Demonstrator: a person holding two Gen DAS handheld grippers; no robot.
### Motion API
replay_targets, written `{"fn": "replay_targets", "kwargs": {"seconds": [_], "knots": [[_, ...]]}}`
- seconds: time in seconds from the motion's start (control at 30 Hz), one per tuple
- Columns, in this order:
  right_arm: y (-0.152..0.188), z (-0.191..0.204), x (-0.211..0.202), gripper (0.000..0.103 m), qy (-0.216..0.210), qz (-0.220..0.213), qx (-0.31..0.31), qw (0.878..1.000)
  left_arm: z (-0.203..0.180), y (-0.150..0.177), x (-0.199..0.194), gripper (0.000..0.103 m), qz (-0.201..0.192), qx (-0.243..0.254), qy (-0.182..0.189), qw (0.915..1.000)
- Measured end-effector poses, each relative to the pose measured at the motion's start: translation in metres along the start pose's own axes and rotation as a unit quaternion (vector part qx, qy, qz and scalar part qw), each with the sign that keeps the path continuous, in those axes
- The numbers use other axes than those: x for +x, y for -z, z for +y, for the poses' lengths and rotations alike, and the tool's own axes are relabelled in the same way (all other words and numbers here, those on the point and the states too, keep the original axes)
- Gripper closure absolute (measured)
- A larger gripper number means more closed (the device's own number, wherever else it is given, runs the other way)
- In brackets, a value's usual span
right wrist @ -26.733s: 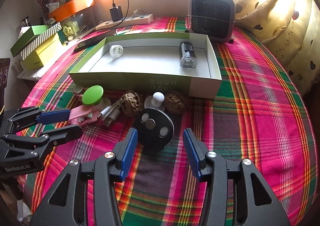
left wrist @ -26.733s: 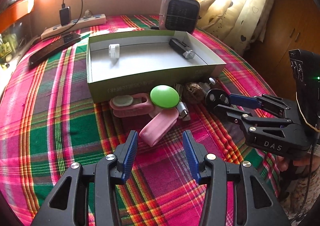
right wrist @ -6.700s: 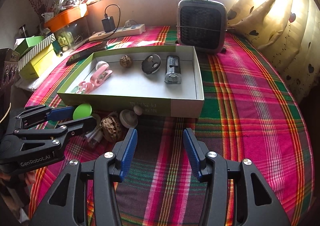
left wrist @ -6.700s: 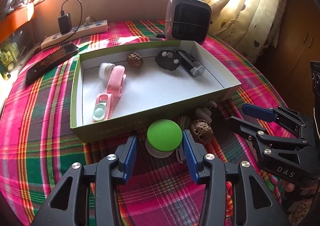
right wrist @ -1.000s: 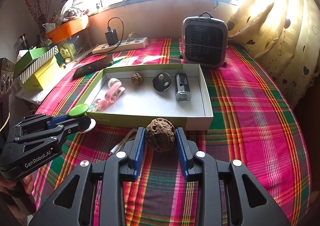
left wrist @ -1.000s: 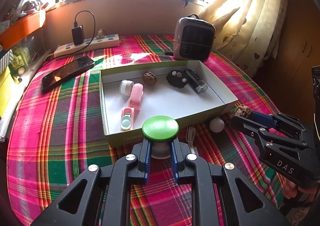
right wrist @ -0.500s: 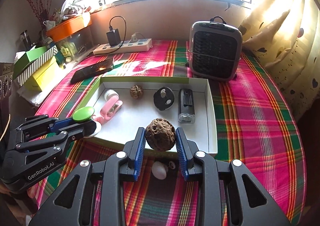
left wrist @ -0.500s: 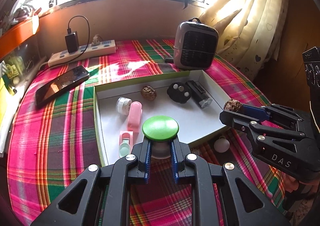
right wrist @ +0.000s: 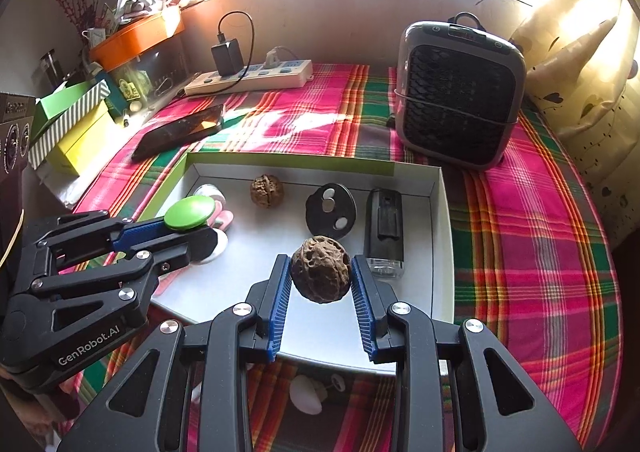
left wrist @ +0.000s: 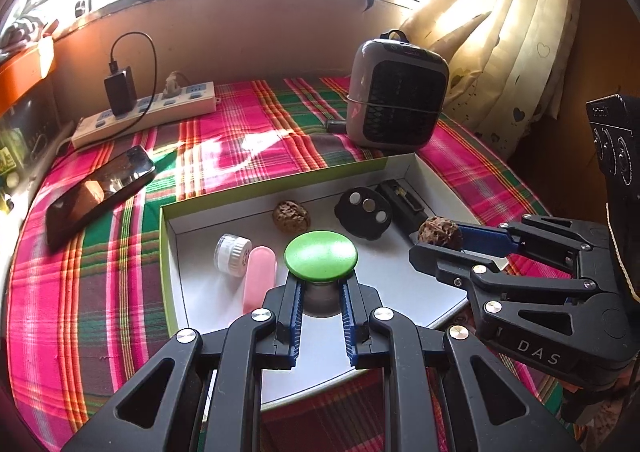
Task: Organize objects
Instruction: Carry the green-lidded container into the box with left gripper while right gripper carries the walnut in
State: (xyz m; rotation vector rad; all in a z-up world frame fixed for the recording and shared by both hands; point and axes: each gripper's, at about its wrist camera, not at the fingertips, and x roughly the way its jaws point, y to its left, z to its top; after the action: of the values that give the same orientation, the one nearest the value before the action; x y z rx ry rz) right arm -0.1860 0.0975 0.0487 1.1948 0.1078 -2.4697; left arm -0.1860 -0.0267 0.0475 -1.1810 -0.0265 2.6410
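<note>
Two tongs hang over the white tray (right wrist: 438, 211), each clamped on a thing: the left gripper (left wrist: 320, 292) pinches the pale stem under a green cap (left wrist: 320, 255), with a jar (left wrist: 231, 254) and pink case (left wrist: 259, 276) just left of its tips. Ahead of both tongs lie a walnut (right wrist: 267, 190), a black disc (right wrist: 330, 210) and a black block (right wrist: 384, 236). Rightmost, the right gripper (right wrist: 320, 272) squeezes a second walnut (right wrist: 321, 268) between its blue pads, jaws parted only by the nut, with the block just right of its tips.

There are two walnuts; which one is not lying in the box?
The walnut clamped in the right tool, held above the box. The other walnut rests on the box floor.
</note>
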Motion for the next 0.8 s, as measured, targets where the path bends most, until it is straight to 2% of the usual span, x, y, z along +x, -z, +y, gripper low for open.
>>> {"fn": "replay_targets", "kwargs": {"seconds": [0.53, 0.8], "knots": [[-0.001, -0.006, 0.025, 0.071, 0.002, 0.025, -0.021, 0.999, -0.001, -0.006, 0.034, 0.088, 0.021, 0.014, -0.006, 0.9997], [0.001, -0.004, 0.033, 0.071, 0.028, 0.031, -0.040, 0.998, 0.000, -0.006, 0.044, 0.088, 0.028, 0.018, -0.010, 0.9994]]}}
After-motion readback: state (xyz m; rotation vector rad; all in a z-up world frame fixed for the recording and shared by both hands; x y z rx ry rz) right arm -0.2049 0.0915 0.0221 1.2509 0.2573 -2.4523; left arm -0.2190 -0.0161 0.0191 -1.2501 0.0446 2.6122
